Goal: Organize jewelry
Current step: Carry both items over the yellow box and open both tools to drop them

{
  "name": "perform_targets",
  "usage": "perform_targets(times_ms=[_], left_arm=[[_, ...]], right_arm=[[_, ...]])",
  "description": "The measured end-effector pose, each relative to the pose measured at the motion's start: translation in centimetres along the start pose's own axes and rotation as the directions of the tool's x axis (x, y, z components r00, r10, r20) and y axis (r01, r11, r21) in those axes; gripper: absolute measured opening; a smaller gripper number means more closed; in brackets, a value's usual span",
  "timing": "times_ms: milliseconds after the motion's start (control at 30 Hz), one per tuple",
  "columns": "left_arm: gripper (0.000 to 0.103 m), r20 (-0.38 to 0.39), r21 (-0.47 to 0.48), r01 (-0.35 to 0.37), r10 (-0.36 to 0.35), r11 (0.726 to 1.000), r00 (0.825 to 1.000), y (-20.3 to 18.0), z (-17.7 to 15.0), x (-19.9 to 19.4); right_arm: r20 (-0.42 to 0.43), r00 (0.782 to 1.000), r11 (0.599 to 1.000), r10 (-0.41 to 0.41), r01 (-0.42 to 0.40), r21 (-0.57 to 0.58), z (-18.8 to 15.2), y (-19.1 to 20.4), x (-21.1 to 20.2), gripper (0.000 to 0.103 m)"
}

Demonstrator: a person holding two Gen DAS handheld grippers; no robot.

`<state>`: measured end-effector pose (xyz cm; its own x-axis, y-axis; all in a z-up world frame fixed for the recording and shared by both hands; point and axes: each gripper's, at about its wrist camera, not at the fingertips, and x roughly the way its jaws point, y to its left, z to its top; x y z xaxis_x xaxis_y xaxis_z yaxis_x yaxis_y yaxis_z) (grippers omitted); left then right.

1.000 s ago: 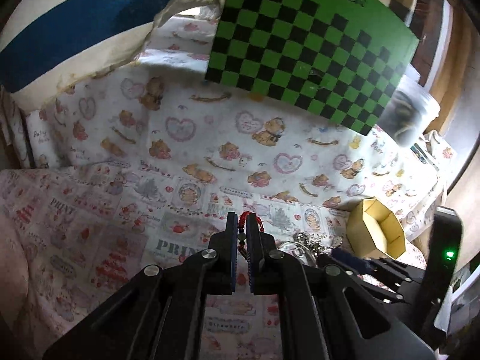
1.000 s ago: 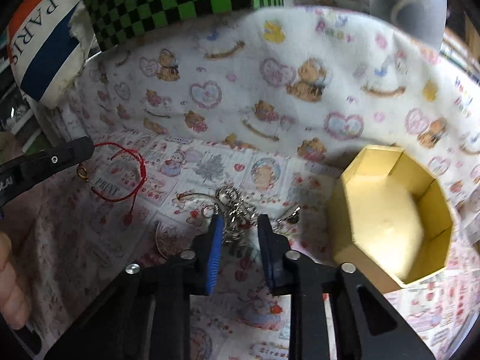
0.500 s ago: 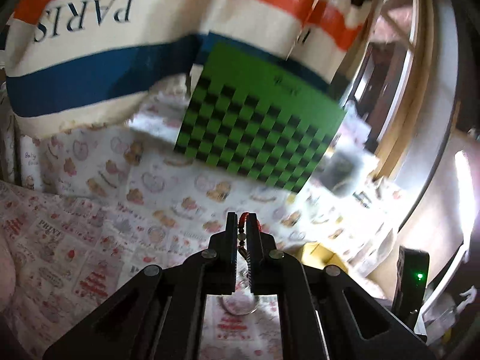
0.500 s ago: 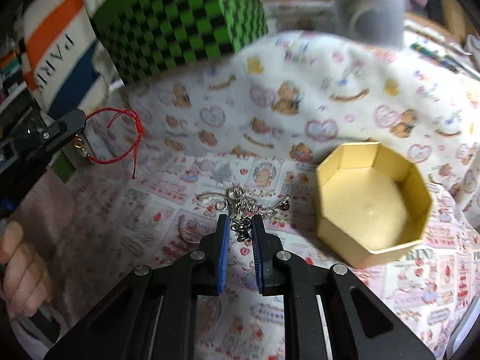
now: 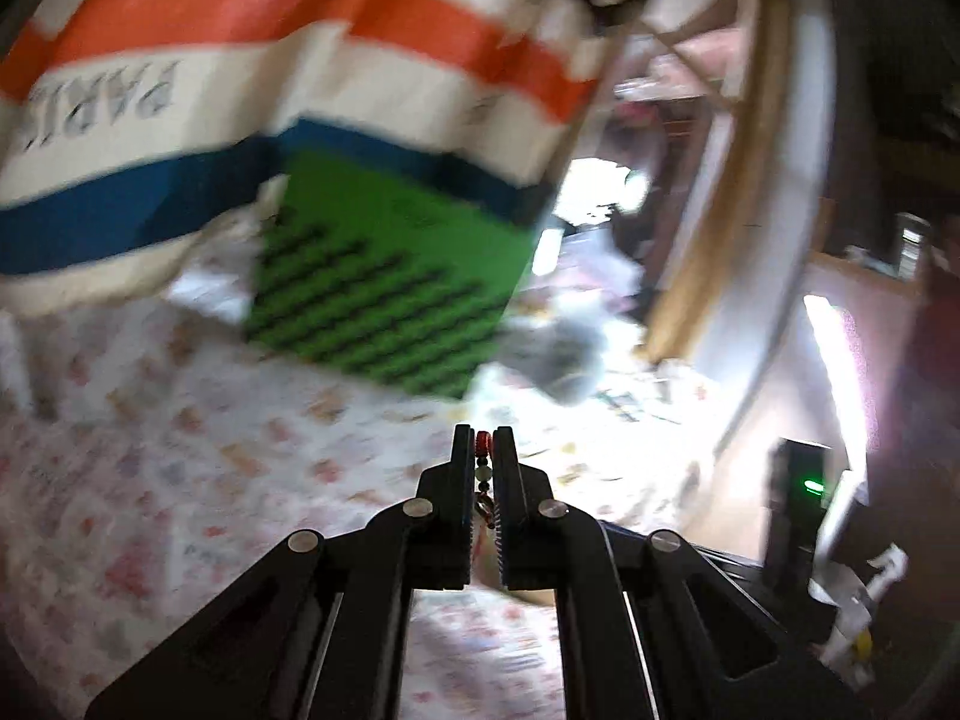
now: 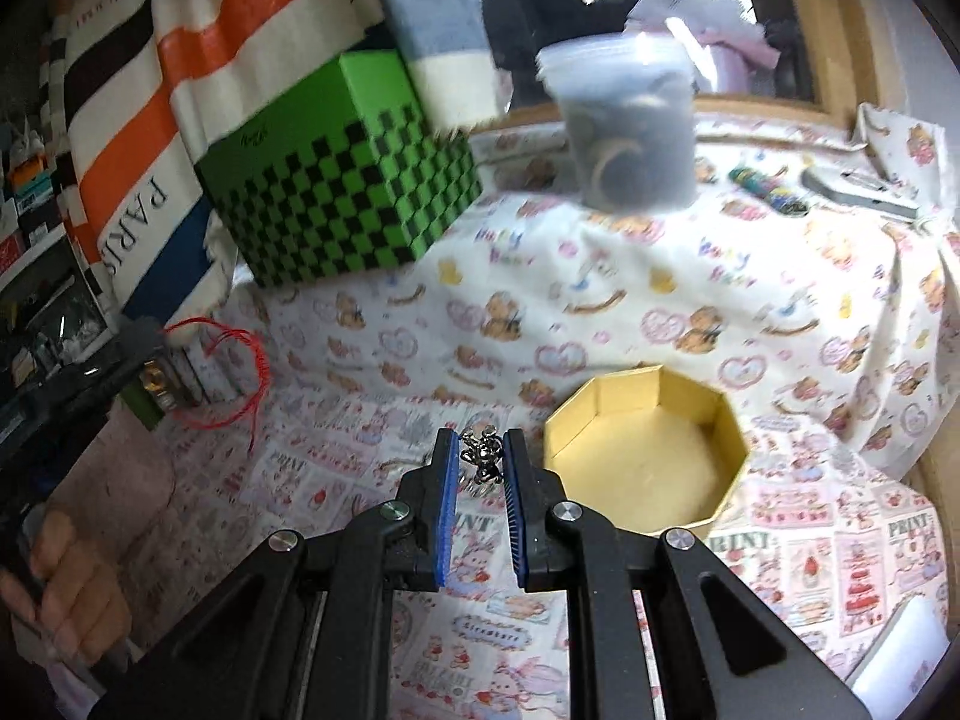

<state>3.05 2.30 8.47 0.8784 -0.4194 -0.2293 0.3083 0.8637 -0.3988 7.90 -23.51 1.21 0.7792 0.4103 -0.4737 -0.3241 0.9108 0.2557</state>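
My left gripper (image 5: 482,441) is shut on a red string bracelet (image 5: 482,443), whose beads show between its pads; the view is blurred. In the right wrist view that same gripper (image 6: 141,339) enters from the left, lifted above the cloth, with the red bracelet (image 6: 240,378) dangling in a loop from its tip. My right gripper (image 6: 481,441) is shut on a silver chain (image 6: 482,456), bunched between the blue pads and raised off the cloth. An open, empty yellow octagonal box (image 6: 645,450) sits just right of the right gripper.
A green checkered box (image 6: 342,171) stands at the back left against a striped bag (image 6: 156,120). A clear lidded tub (image 6: 630,126) sits on the raised cloth behind. Pens (image 6: 768,189) lie at the far right. A hand (image 6: 66,576) shows low on the left.
Both grippers rose off the printed cloth. The right one closed on the silver chain and lifted it. The left one swung up and right with the red bracelet.
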Motion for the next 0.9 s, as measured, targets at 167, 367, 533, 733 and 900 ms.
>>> perform_targets(times_ms=[167,367,533,733,900], left_arm=[[0.005,-0.049,0.013,0.015,-0.014,1.000,0.999,-1.8,0.9,3.1],[0.005,-0.167,-0.054,0.124,-0.131,0.991,0.977,-2.4,1.1,8.3],[0.005,-0.286,-0.215,0.131,-0.190,0.968,0.939,-1.2,-0.8,13.7],[0.005,-0.360,-0.281,0.142,-0.242,0.949,0.901,-0.1,-4.8,16.9],[0.005,-0.405,-0.198,0.139,-0.210,0.970,0.890,-1.5,-6.0,17.2]], right_arm=[[0.040,0.998,0.994,-0.046,0.041,0.099,0.7,-3.2,-0.7,0.016],[-0.009,0.998,0.981,-0.061,0.061,0.186,0.5,-6.6,0.7,0.016],[-0.052,0.994,0.973,-0.099,0.108,0.206,0.0,-8.2,1.7,0.016],[-0.135,0.984,0.965,-0.116,0.144,0.220,-0.6,-8.9,2.8,0.016],[-0.162,0.981,0.963,-0.105,0.141,0.229,-0.8,-9.2,3.4,0.016]])
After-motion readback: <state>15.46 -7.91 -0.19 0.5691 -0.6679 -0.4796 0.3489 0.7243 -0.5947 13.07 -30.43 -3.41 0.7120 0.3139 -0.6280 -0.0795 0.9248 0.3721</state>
